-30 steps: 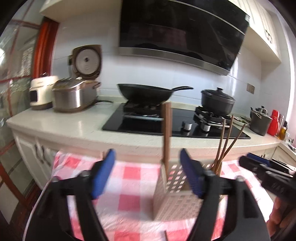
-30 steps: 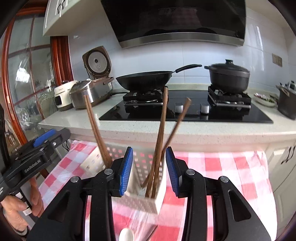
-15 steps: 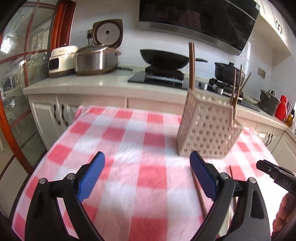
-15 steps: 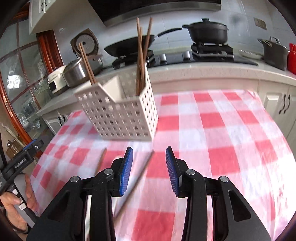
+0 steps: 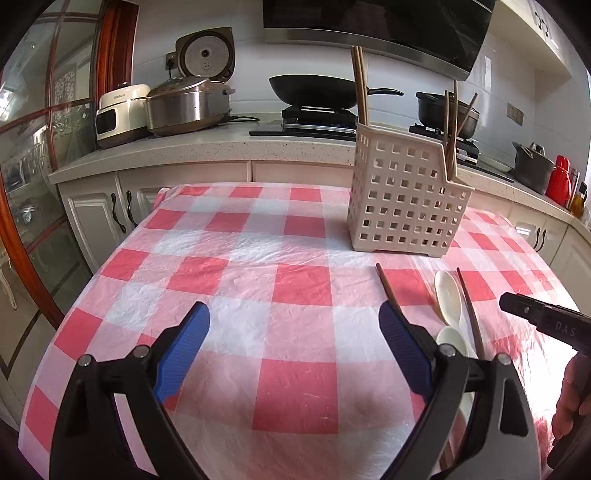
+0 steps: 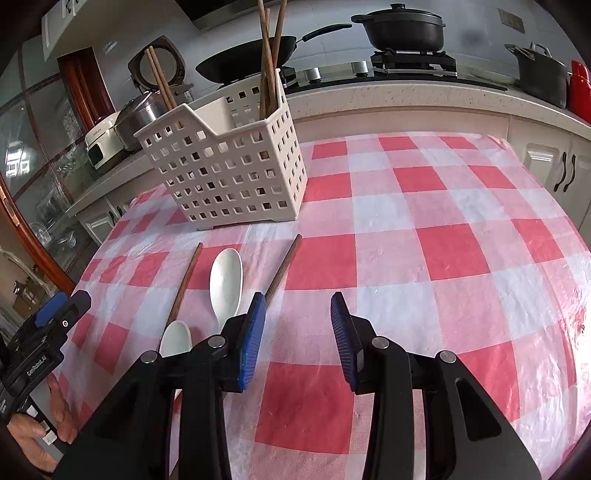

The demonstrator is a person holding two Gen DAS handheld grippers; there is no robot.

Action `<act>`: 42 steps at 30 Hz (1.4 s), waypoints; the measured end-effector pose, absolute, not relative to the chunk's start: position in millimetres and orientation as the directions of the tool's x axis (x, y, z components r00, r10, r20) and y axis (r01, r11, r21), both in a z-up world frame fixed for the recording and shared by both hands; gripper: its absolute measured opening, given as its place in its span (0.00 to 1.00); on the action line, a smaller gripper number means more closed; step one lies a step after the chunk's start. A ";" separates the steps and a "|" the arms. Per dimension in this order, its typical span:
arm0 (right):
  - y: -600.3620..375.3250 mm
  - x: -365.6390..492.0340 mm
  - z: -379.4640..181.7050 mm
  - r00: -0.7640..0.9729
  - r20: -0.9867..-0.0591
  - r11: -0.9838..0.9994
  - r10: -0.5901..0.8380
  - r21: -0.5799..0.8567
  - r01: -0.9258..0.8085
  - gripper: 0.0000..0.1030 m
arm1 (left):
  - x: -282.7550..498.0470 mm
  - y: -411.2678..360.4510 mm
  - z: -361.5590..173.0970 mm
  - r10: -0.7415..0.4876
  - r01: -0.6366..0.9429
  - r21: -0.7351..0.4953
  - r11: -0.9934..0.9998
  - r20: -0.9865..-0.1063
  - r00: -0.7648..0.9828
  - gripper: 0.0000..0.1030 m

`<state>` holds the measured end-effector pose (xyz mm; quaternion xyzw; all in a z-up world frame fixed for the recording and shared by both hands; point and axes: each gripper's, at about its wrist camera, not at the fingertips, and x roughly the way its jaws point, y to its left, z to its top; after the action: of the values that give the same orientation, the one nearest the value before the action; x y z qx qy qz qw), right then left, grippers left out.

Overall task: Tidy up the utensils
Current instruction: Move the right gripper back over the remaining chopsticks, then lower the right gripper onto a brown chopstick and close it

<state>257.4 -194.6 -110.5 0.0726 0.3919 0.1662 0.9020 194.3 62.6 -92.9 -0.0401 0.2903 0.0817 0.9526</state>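
Note:
A white perforated utensil basket (image 5: 408,199) stands on the red-checked tablecloth (image 5: 258,280) with several brown chopsticks upright in it; it also shows in the right wrist view (image 6: 229,173). On the cloth in front of it lie two loose chopsticks (image 6: 282,266) (image 6: 183,284) and two white spoons (image 6: 226,284) (image 6: 176,338). My left gripper (image 5: 295,332) is open and empty above the cloth, left of the spoons (image 5: 448,295). My right gripper (image 6: 298,325) is open and empty, its left finger over the near chopstick's end.
A kitchen counter (image 5: 221,147) runs behind the table with two rice cookers (image 5: 184,103), a wok (image 5: 317,86) and a black pot (image 6: 402,27) on the stove. A pot and red bottle (image 5: 557,181) stand at the far right.
Both grippers have pulled back and up from the basket. The basket now stands farther off, and the loose chopsticks and spoons on the cloth have come into view.

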 end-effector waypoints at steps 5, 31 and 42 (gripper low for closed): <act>-187.5 257.8 -114.5 0.621 -0.698 0.934 0.356 0.253 -0.251 0.35 | 194.5 62.9 -94.5 0.126 -0.177 -0.038 0.983 -0.563 0.817 0.87; -132.0 281.4 -124.2 0.604 -0.784 0.971 0.145 -0.006 -0.240 0.24 | 189.9 64.3 -94.0 0.126 -0.180 -0.044 0.983 -0.555 0.822 0.87; -165.4 270.1 -123.4 0.567 -0.792 0.954 0.228 0.064 -0.294 0.05 | 208.9 55.8 -104.6 0.073 -0.138 -0.054 0.989 -0.630 0.773 0.86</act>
<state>270.1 -165.4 -123.4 -0.0377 0.4412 0.1477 0.8844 208.9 55.8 -104.6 -0.0487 0.3323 0.0562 0.9402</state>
